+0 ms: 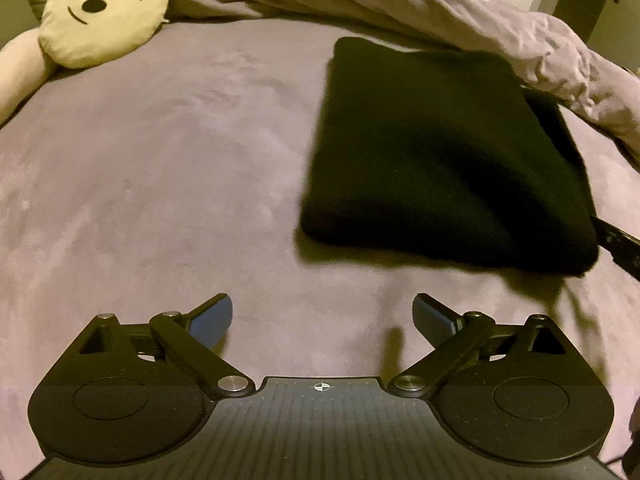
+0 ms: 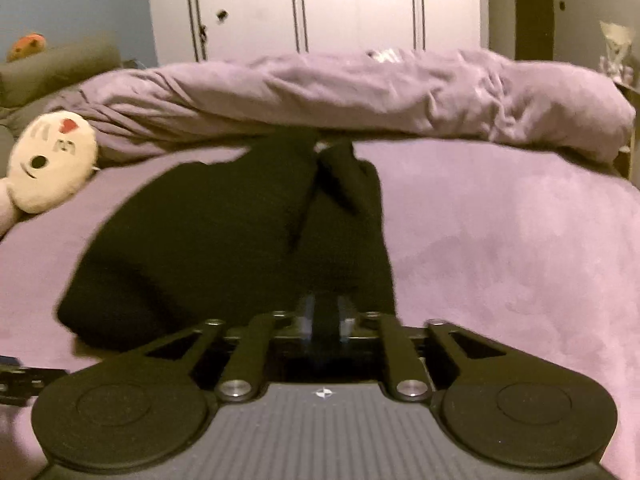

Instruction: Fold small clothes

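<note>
Mid-fold: your right gripper [image 2: 325,316] has its fingers clamped on the near edge of the black garment [image 1: 444,152], lying right of centre on the bed [image 1: 160,184], while your left gripper [image 1: 322,316], fingers apart, holds nothing; next, likely carry that edge across.

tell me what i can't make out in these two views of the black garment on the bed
- Right gripper: its fingertips are close together against the black garment; dark blurred cloth hides whether any is pinched.
- Garment type: black with no visible detail in either view; left wrist view shows only a folded block.
- Garment's far edge: tucked under the rumpled duvet.
- Left gripper: open, holds nothing.
</note>
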`<action>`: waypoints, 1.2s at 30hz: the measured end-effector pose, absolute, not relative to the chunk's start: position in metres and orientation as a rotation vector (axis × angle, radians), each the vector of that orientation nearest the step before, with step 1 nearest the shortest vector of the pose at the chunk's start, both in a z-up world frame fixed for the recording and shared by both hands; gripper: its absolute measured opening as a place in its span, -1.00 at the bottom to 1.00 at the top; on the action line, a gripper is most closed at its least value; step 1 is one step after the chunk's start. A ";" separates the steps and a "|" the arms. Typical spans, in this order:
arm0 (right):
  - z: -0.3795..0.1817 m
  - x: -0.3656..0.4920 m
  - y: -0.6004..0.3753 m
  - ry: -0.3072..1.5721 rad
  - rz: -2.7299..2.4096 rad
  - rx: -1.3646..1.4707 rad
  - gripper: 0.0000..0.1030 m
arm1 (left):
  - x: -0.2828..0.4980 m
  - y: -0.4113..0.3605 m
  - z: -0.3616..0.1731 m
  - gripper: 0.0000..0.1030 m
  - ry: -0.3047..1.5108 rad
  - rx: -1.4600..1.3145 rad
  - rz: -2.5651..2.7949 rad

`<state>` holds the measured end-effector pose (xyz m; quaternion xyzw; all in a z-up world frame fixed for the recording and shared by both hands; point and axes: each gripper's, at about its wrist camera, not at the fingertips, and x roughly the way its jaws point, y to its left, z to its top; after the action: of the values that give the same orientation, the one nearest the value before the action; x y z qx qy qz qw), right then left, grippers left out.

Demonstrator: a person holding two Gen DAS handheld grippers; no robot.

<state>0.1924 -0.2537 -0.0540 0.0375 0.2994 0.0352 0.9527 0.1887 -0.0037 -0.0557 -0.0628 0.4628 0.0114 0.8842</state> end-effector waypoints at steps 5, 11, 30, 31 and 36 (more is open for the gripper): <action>-0.050 0.163 -0.239 0.665 0.074 0.089 0.10 | 0.173 -0.013 -0.044 0.96 0.935 -0.055 0.026; -0.034 0.109 -0.214 0.704 0.096 0.077 0.92 | 0.146 -0.018 -0.026 0.97 0.907 -0.015 0.023; -0.018 0.048 -0.188 0.861 0.033 0.114 0.92 | 0.082 -0.016 -0.012 0.99 0.907 0.017 0.010; -0.016 0.050 -0.186 0.865 0.033 0.106 0.92 | 0.083 -0.016 -0.009 0.99 0.903 0.014 0.007; -0.008 0.061 -0.181 0.875 0.014 0.071 0.92 | 0.087 -0.018 -0.001 0.99 0.886 0.010 0.005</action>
<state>0.0608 -0.1811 -0.0082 0.0343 0.4237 0.0066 0.9051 0.0873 -0.0180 -0.0011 0.0049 0.4287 0.0026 0.9034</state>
